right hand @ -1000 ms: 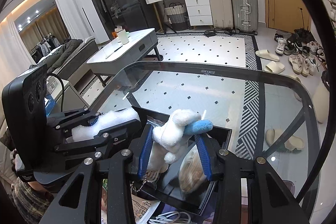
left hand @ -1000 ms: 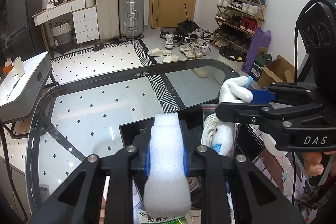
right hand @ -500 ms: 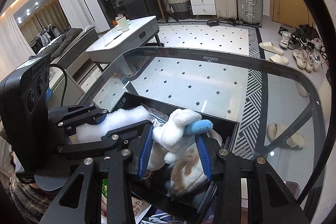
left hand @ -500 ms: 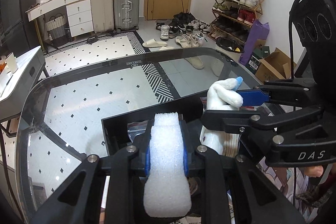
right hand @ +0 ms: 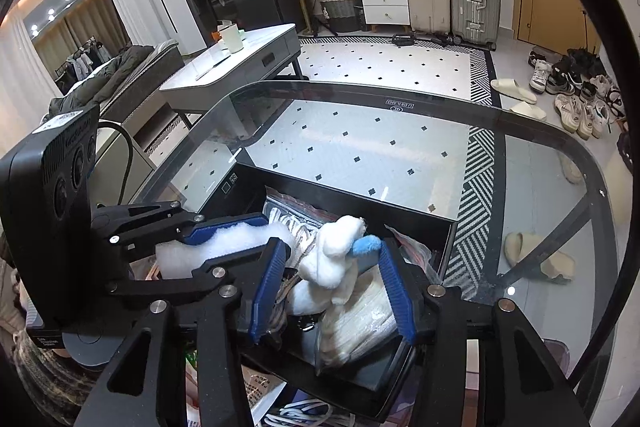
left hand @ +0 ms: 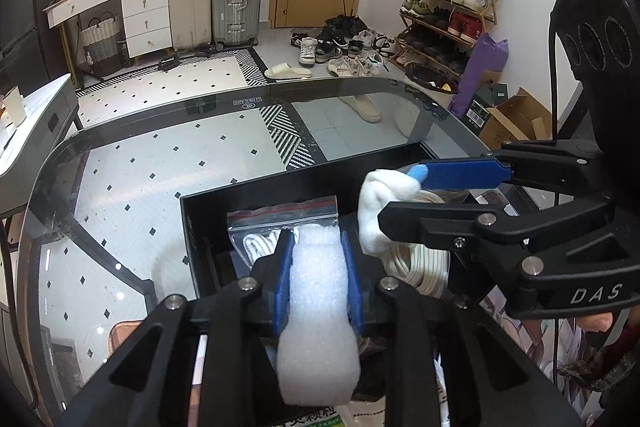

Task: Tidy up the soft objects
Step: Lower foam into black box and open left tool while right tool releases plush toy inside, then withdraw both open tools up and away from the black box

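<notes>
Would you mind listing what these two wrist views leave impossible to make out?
- Floor of the black tray, both views: covered by bags, the plush toy and the hand-held grippers.
- Lower end of the foam piece, left wrist view: cut off near the bottom edge.
- Printed packet below the tray, both views: mostly blocked by gripper arms, text unreadable.
- The person: only fingertips and a sleeve show.
</notes>
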